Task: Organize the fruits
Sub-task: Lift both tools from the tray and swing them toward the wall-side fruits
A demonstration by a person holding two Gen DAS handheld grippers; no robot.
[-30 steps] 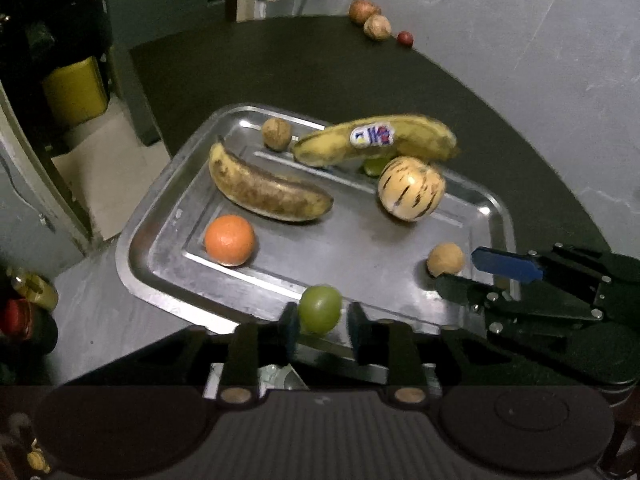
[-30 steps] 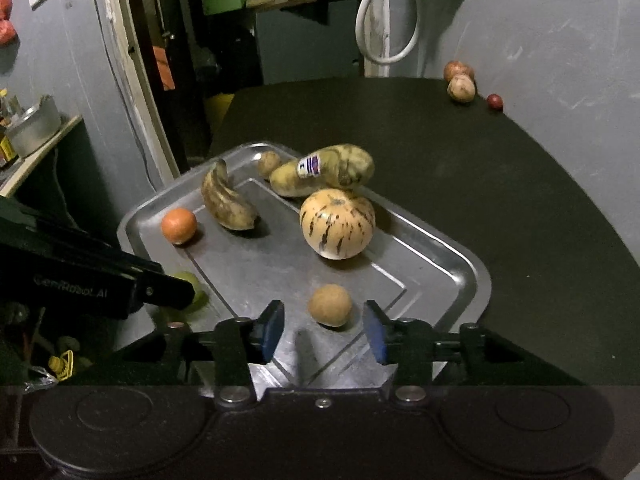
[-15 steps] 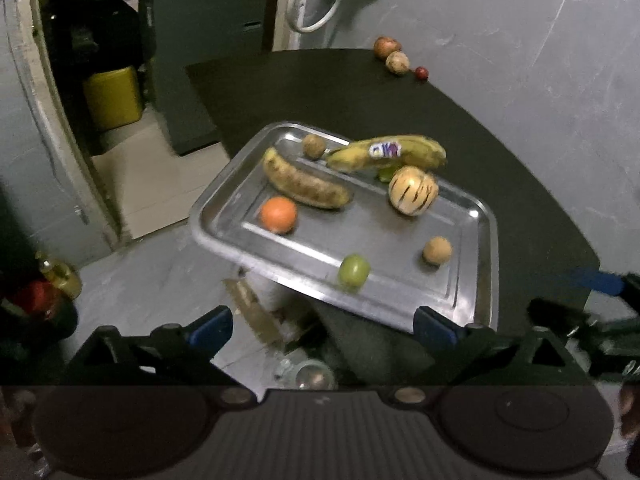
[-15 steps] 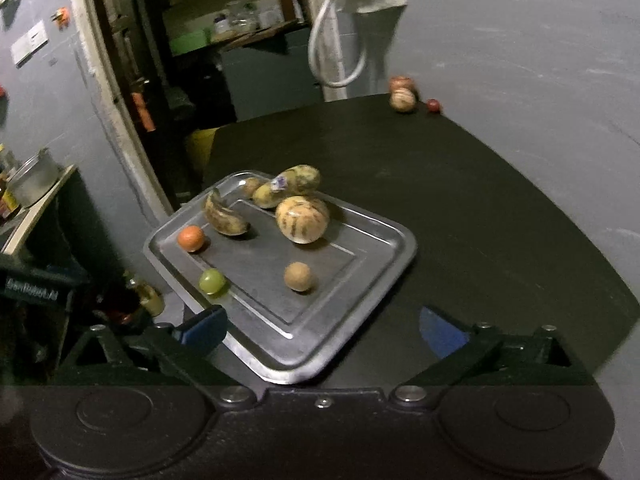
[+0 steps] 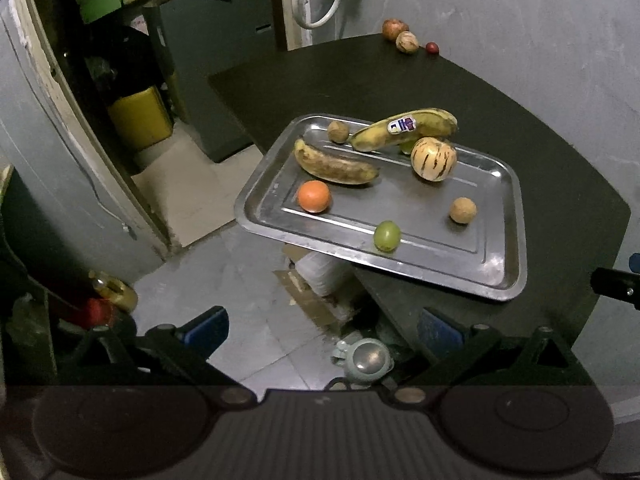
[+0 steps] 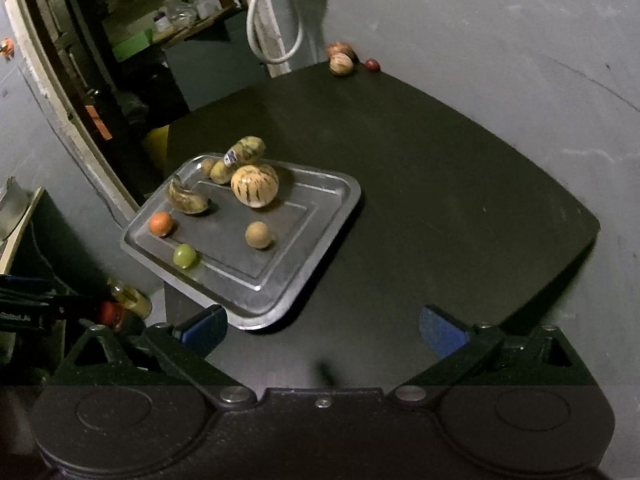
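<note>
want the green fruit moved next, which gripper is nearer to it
Left, by a small margin. The left gripper hangs open off the tray edge just below the green fruit; the right gripper sits open farther round, over the bare table.

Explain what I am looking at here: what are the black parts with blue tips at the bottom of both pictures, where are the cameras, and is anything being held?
No robot arm here: a person carries a two-finger gripper in each hand, each with a fisheye camera looking forward along its fingers. One picture comes from the left gripper, the other from the right gripper. The blue tips are the pads of their jaws. Both sets of jaws stand wide open and empty.

On the dark table a metal tray overhangs the edge. It carries two bananas, a striped melon, an orange, a green fruit and two brown round fruits. Three small fruits sit at the table's far edge.
</note>
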